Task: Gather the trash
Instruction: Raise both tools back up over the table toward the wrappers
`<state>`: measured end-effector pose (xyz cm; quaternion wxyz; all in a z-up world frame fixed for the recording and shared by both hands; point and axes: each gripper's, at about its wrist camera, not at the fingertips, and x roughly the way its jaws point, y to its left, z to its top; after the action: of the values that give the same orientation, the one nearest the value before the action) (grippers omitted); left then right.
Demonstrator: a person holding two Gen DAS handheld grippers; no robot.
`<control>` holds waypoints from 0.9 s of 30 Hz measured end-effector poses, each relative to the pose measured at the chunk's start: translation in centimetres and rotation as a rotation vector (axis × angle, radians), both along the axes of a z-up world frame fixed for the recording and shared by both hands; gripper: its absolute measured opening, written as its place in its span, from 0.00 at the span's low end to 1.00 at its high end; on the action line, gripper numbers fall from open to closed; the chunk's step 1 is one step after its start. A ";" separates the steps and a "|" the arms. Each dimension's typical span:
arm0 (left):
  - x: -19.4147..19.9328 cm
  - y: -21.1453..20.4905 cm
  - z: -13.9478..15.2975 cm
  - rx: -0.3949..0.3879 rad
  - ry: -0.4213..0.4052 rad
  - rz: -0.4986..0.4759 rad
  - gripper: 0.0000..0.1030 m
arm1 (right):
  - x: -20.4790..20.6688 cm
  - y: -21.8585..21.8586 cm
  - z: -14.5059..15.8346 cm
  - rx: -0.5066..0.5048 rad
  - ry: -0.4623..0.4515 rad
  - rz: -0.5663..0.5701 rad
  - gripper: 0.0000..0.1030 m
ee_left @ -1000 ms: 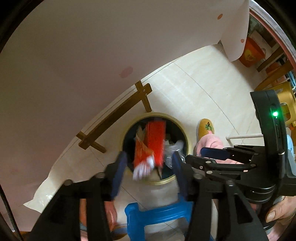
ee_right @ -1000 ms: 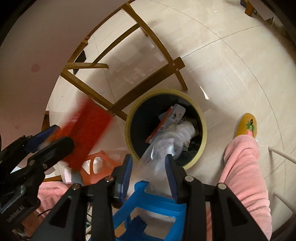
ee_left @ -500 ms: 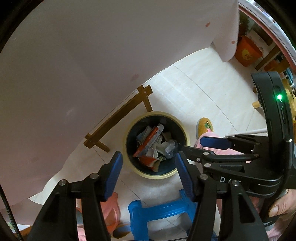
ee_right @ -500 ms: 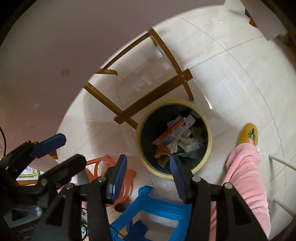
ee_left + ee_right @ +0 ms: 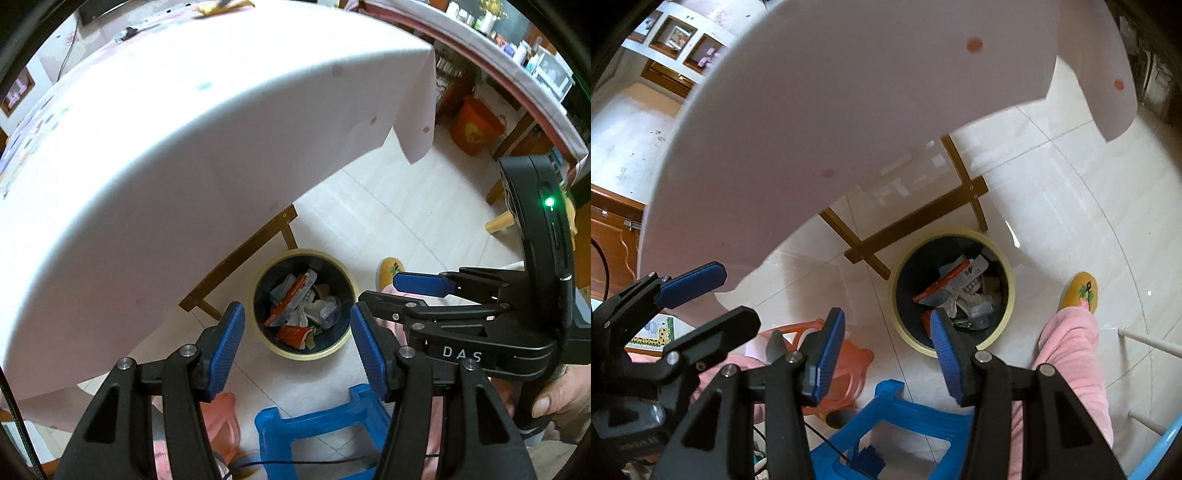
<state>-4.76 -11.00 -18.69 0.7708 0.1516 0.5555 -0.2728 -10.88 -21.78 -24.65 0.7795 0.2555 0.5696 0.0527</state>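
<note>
Both grippers hang over the bin (image 5: 303, 304), which stands on the tiled floor (image 5: 406, 206) just beside the table's (image 5: 184, 147) wooden foot. The left gripper (image 5: 297, 352) has its jaws apart with nothing between them, and so does the right gripper (image 5: 886, 356). The trash (image 5: 303, 314) lies in the bin, below and ahead of both. More may sit on the table's far edge, too small to tell; the left gripper looks nearer it.
</note>
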 end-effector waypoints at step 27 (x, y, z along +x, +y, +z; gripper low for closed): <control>14.7 4.4 18.4 -0.056 -0.294 0.094 0.68 | 16.4 -2.5 22.1 -0.138 -0.326 0.071 0.48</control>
<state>9.89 -6.65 -0.31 0.8596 0.1420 0.4353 -0.2266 5.48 -24.32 -2.52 0.8748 0.1690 0.4467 0.0816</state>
